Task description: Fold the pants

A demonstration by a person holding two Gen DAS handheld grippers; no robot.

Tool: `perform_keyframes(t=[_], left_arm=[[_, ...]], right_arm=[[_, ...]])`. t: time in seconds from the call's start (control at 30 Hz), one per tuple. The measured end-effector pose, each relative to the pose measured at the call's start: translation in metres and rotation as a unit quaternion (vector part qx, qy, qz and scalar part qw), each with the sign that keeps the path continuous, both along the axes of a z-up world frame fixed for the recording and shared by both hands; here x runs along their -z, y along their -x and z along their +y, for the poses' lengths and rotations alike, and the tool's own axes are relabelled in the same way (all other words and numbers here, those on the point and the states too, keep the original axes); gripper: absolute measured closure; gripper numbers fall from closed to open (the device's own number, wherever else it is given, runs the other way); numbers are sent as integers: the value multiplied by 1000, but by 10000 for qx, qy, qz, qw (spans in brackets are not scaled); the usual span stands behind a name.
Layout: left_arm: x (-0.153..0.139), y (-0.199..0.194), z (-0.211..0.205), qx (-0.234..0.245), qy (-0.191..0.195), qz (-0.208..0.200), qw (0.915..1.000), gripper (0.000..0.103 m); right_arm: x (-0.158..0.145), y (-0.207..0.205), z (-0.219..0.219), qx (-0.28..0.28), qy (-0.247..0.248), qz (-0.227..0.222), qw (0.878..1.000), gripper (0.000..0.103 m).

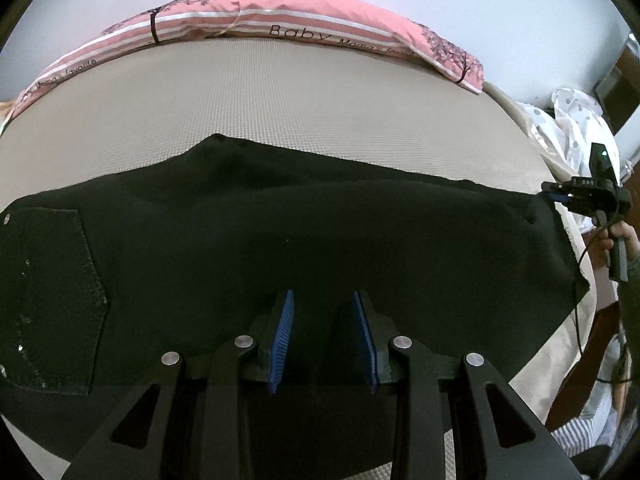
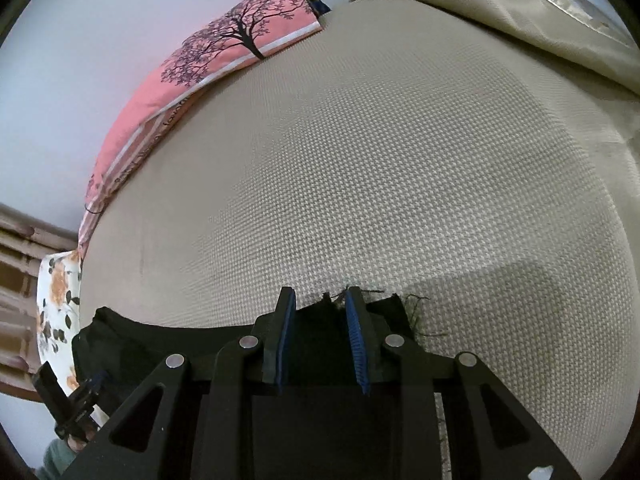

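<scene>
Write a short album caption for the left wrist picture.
Open left gripper hovering over black pants spread on a beige bed, pink pillow behind.

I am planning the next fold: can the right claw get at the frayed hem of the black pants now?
Probably yes: the right claw stands open right over the frayed hem, nothing between them.

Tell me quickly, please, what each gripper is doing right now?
Left gripper: open, over the black pants, holding nothing.
Right gripper: open, its fingers either side of the pants' frayed hem, not clamped.
</scene>
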State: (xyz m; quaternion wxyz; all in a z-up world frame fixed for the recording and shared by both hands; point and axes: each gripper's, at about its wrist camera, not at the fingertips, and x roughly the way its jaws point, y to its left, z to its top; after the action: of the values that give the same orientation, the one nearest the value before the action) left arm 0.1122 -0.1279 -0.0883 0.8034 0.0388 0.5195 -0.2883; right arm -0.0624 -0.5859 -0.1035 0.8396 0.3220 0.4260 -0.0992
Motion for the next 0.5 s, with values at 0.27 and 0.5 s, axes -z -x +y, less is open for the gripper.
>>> perform_keyframes(t=[0.27, 0.5], left_arm=[[1, -2, 4, -70, -43, -61, 9999, 71], [6, -7, 11, -242, -34, -78, 9997, 71]], right_arm=[[-34, 20, 25, 507, 878, -315, 9943, 100], [-33, 46, 18, 1442, 1080, -290, 9832, 103]])
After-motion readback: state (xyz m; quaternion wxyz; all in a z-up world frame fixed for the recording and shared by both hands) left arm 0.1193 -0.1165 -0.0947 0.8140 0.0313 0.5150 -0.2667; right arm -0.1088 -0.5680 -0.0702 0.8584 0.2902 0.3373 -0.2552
